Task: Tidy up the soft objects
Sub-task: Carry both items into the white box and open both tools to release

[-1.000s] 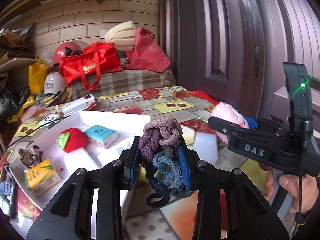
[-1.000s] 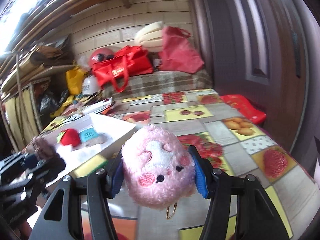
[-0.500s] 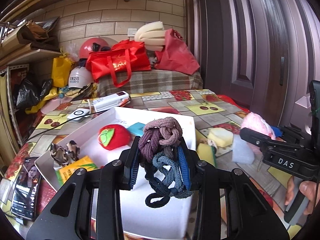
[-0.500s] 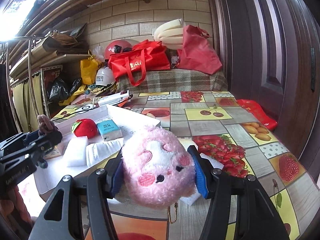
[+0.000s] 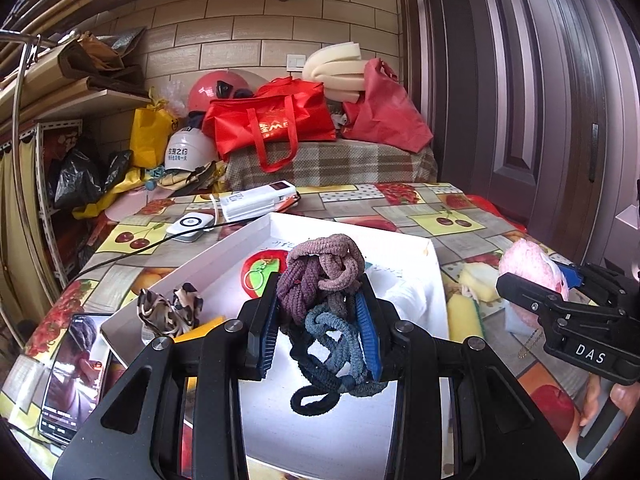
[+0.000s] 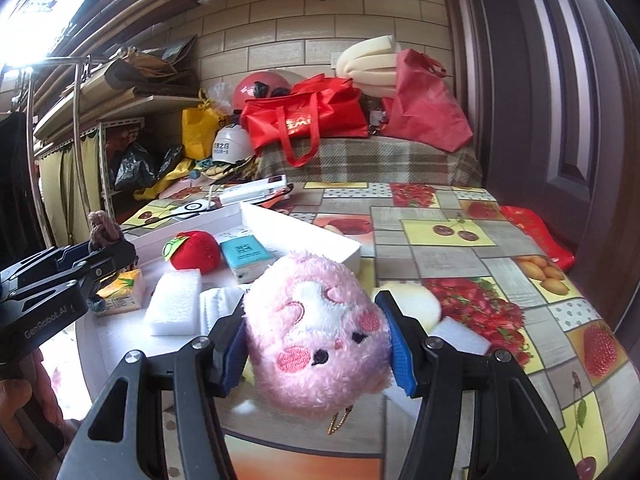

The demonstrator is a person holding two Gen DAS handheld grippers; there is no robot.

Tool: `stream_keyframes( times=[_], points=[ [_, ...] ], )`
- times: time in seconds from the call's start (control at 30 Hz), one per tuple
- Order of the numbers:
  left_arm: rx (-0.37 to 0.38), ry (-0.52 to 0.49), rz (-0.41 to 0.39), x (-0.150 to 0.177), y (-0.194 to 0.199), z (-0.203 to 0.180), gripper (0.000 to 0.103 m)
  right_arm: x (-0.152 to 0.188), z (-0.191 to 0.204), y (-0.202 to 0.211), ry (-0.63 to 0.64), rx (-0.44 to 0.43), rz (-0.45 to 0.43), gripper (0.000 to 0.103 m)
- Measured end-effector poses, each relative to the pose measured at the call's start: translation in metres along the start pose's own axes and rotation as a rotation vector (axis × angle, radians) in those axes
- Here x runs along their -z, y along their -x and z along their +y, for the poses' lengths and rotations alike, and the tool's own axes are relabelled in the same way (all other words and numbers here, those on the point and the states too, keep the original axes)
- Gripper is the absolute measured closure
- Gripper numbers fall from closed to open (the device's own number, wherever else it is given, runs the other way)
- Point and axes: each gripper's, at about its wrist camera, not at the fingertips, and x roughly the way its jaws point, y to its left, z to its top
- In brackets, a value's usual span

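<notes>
left wrist view: left gripper [image 5: 318,334] fingers squeeze hair ties [image 5: 324,300] above the white tray [image 5: 434,264]; right gripper [image 6: 316,346] fingers squeeze pink plush [image 6: 316,336] (neither dropped yet).

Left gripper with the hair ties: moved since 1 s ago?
Yes. The left gripper, shut on the hair ties, moved left over the white tray.
</notes>
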Motion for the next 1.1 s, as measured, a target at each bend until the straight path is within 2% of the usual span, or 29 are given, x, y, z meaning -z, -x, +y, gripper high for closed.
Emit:
stream_keyframes(
  times=[0.23,0.5,0.73,0.93,1.1],
  points=[
    [-0.012,0.063,0.018,-0.001,-0.005,0.016,0.068,-0.004,0.015,-0.016,0.005,-0.03,0.028,0.043],
    [-0.041,0.042,0.008,-0.002,-0.008,0.022,0.068,-0.009,0.028,-0.031,0.007,-0.056,0.053,0.043],
    [-0.052,0.124,0.04,-0.003,-0.017,0.044,0.068,-0.011,0.032,-0.044,-0.018,-0.089,0.079,0.043],
    [-0.055,0.147,0.067,-0.004,-0.025,0.05,0.068,-0.012,0.048,-0.062,0.044,-0.181,0.166,0.042],
    [-0.065,0.115,0.101,-0.007,-0.037,0.049,0.068,-0.012,0.054,-0.082,0.055,-0.207,0.243,0.042]
  ],
)
